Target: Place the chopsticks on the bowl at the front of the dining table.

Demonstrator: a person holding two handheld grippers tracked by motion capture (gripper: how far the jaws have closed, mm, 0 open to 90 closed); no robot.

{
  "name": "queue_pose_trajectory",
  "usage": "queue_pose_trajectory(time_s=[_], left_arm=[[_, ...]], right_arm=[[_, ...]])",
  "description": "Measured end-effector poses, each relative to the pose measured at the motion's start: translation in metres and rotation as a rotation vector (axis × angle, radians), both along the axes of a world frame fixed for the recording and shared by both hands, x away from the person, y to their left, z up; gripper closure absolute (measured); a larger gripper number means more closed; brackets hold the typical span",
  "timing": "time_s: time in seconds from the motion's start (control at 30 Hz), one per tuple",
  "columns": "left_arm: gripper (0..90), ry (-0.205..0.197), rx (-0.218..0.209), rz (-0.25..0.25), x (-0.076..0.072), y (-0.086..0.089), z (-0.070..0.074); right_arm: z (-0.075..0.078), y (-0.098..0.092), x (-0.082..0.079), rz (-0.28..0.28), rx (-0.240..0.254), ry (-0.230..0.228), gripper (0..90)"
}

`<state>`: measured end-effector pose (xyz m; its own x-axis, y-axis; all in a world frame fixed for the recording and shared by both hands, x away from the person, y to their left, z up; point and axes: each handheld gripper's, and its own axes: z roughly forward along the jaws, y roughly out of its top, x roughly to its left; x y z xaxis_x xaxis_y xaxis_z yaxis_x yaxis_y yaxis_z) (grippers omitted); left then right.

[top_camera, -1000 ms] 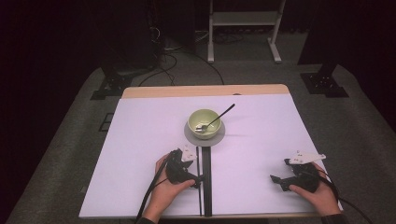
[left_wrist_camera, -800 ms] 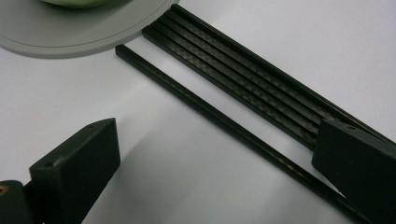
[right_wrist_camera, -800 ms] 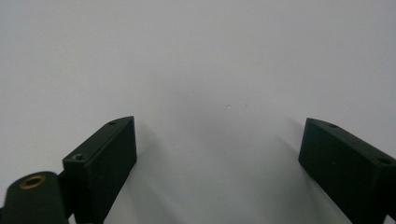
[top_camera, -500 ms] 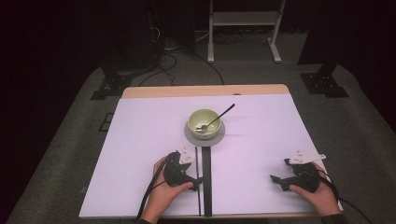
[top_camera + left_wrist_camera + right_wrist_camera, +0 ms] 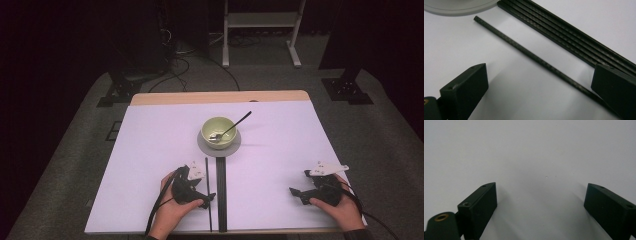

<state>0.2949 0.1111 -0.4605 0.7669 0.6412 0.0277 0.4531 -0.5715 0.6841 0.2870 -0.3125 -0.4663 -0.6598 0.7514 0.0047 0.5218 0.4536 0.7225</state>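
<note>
A single thin black rod (image 5: 529, 53) lies on the white table, slanting across the left gripper view between the wide-apart jaws of my left gripper (image 5: 539, 72); its lower end passes under the right-hand jaw. Nothing is clamped. A bundle of several black rods (image 5: 574, 42) lies parallel just beyond it. In the high view the single rod (image 5: 207, 190) and the bundle (image 5: 220, 195) run toward the near edge, with my left gripper (image 5: 207, 189) at their left. My right gripper (image 5: 299, 182) rests open at the near right over bare table (image 5: 540, 192).
A pale green bowl (image 5: 218, 131) with a dark-handled spoon (image 5: 235, 125) stands on a grey round plate (image 5: 219, 148) just past the rods' far ends. The white table top (image 5: 150, 150) has a wooden strip (image 5: 215, 97) along its far edge. Stands and cables sit on the floor behind.
My left gripper has drifted slightly toward the near edge beside the rods. The right gripper, bowl and rods have not moved.
</note>
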Motion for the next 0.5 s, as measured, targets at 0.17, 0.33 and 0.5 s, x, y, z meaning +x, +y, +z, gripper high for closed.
queue_pose_trajectory(time_s=[0.17, 0.33, 0.5], left_arm=[[0.0, -0.003, 0.015, 0.007, -0.002, 0.008, 0.001], [0.0, -0.005, 0.018, 0.015, -0.002, 0.015, 0.003], [0.0, -0.004, 0.020, 0.025, -0.002, 0.022, 0.004]], right_arm=[[0.000, 0.000, 0.000, 0.000, 0.000, 0.001, 9.9], [0.000, 0.000, 0.000, 0.000, 0.000, 0.001, 9.9], [0.000, 0.000, 0.000, 0.000, 0.000, 0.001, 9.9]])
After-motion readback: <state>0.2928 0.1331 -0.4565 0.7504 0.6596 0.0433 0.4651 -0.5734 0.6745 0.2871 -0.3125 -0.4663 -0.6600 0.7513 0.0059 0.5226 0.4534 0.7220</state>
